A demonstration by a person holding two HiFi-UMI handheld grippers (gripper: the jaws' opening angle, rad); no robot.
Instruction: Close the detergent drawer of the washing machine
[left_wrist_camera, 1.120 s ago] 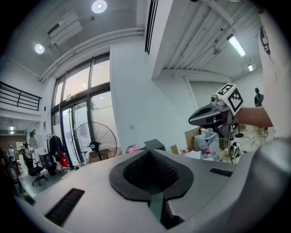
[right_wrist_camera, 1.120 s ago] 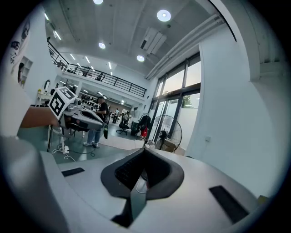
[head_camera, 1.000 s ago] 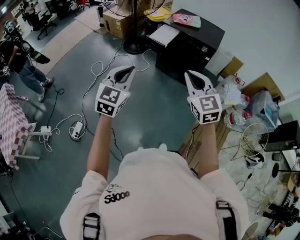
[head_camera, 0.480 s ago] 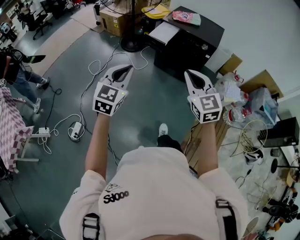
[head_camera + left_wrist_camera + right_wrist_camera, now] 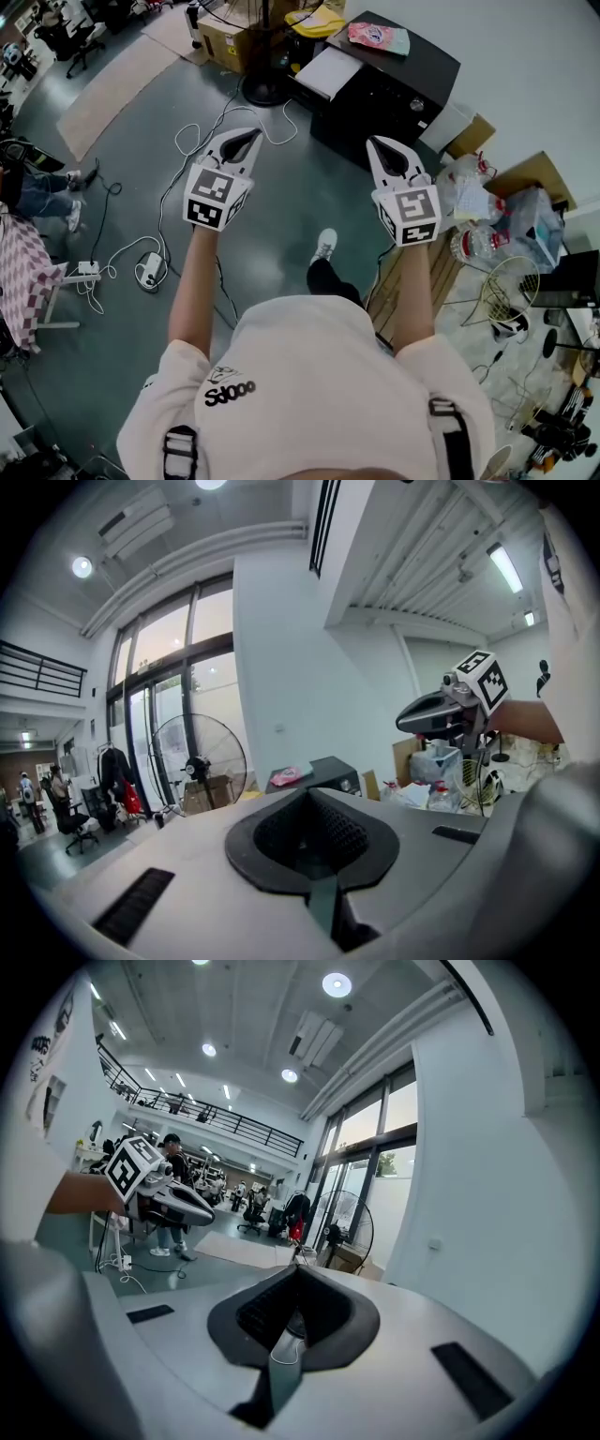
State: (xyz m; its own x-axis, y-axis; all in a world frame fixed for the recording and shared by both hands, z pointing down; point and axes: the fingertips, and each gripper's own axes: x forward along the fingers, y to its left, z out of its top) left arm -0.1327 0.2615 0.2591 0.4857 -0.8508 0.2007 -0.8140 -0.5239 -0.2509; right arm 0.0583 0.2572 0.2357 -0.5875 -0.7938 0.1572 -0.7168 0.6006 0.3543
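Walked on since a second ago: white shoe [image 5: 324,246] now out ahead on the floor, barely showing before; black cabinet [image 5: 394,89] slid a touch to the right in the head view; bystander's legs [image 5: 42,192] pushed toward the left edge. Grippers carried along, pose unchanged.

No washing machine and no detergent drawer to be found in any view. Probably somewhere beyond the frame, so closing not yet begun, only the approach under way.

Left gripper [image 5: 247,141] clenched on nothing, jaws pressed together in its own view. Right gripper [image 5: 384,150] likewise closed and empty. Both held out at arm's length, roughly level, side by side and well apart, tips forward. Likely a carrying pose for the walk, suited to nudging a drawer front with closed jaws rather than grasping it.

Underfoot, grey floor [image 5: 281,206] crossed by loose white cables [image 5: 202,131], power strip [image 5: 150,264] at left; worth stepping round. Ahead, round base of a pedestal fan [image 5: 267,92], cardboard boxes [image 5: 225,42], a pink packet [image 5: 378,37] atop the cabinet. At right, bags and bottles [image 5: 478,202] near a white wall [image 5: 525,66]. Further off, tall windows [image 5: 178,686].
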